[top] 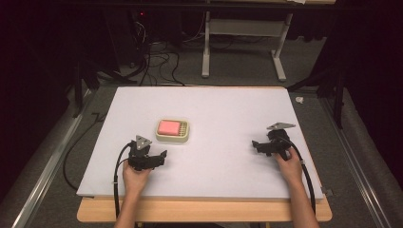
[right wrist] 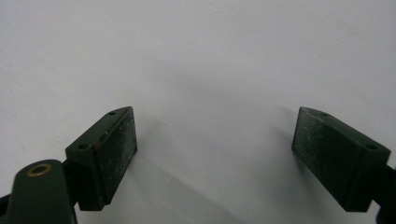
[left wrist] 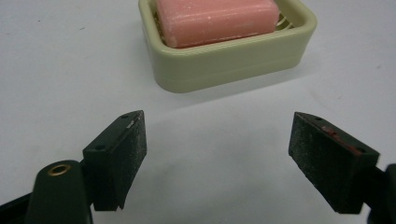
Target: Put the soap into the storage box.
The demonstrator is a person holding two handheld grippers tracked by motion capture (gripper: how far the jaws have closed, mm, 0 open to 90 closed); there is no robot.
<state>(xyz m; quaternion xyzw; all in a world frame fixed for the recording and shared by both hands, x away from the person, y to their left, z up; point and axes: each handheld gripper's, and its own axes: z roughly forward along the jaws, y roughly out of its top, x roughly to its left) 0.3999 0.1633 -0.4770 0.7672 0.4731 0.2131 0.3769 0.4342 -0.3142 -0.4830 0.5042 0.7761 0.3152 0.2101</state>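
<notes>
The high view suggested a start: both the left gripper [top: 161, 156] and right gripper [top: 257, 145] rested wide open and empty, the pink soap [top: 169, 127] in its dish [top: 173, 138] left of centre, apparently awaiting the left's reach.

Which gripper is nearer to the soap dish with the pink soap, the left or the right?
Left. The left gripper sits just below the soap dish, jaws open toward it. The right gripper is far off to its right.
</notes>
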